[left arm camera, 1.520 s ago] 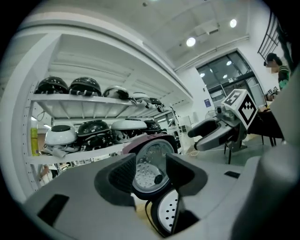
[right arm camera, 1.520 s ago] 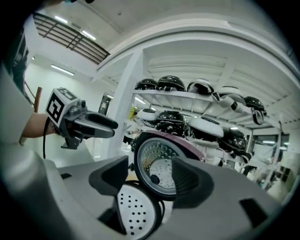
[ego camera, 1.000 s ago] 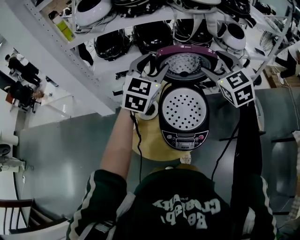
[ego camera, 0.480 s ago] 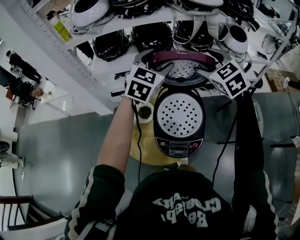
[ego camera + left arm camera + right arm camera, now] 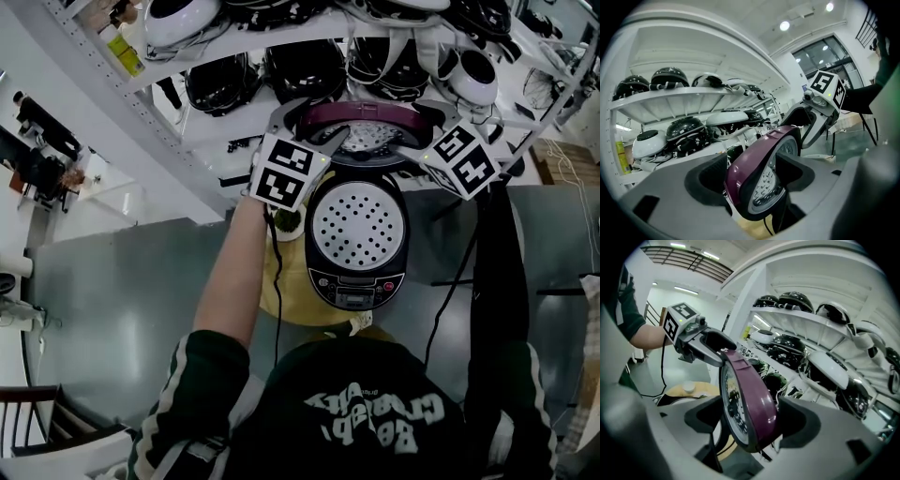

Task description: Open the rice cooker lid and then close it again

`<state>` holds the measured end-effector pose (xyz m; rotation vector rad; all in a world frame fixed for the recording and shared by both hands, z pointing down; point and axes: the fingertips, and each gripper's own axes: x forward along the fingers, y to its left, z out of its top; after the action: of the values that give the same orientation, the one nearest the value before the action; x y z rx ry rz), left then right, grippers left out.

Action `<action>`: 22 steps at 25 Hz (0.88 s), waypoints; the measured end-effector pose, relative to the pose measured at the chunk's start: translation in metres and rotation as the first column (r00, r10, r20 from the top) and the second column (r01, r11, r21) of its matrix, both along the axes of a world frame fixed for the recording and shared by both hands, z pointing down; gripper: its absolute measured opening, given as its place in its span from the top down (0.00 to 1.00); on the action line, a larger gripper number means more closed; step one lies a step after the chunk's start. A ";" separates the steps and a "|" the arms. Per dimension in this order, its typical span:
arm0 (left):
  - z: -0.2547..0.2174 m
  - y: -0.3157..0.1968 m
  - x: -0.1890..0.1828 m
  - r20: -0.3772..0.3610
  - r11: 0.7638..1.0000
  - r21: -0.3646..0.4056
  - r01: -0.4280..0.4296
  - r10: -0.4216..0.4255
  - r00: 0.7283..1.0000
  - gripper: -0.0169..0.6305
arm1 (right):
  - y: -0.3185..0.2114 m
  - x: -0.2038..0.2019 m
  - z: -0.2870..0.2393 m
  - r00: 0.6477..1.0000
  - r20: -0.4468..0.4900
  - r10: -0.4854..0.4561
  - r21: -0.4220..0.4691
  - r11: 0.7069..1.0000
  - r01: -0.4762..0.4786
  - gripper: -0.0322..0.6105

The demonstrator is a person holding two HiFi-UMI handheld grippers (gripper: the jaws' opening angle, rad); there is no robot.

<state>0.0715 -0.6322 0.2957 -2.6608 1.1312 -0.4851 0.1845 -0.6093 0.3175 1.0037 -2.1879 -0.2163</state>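
Small round yellow worktop point(image 5: 289, 292) stands on the grey floor point(image 5: 122, 309). The black rice cooker point(image 5: 357, 234) sits on it and takes up most of the top, w/ its buttons facing the person. Just left of the cooker, also on the worktop, is a little white cup point(image 5: 287, 223) w/ sthg dark green inside. Behind is a white shelf point(image 5: 202, 127) w/ rows of black & white helmets point(image 5: 220, 82) lying on it.

The rice cooker point(image 5: 356, 281) stands open, its purple lid point(image 5: 375, 112) (perforated inside) raised upright.
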 end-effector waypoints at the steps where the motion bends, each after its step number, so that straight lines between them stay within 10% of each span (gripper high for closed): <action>1: 0.000 0.004 -0.001 0.001 1.000 -0.002 -0.003 0.003 1.000 0.47 | 0.004 -0.001 0.000 1.000 0.001 0.000 -0.001 1.000 0.000 0.35; 22: 0.052 0.134 -0.020 -0.021 0.985 -0.104 -0.138 0.136 0.990 0.49 | 0.133 -0.025 0.048 0.996 0.044 0.084 -0.073 0.994 -0.081 0.36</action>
<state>0.0512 -0.4983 0.3481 -2.8124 0.9424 -0.5154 0.1596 -0.4758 0.3658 1.0663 -2.1751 -0.0775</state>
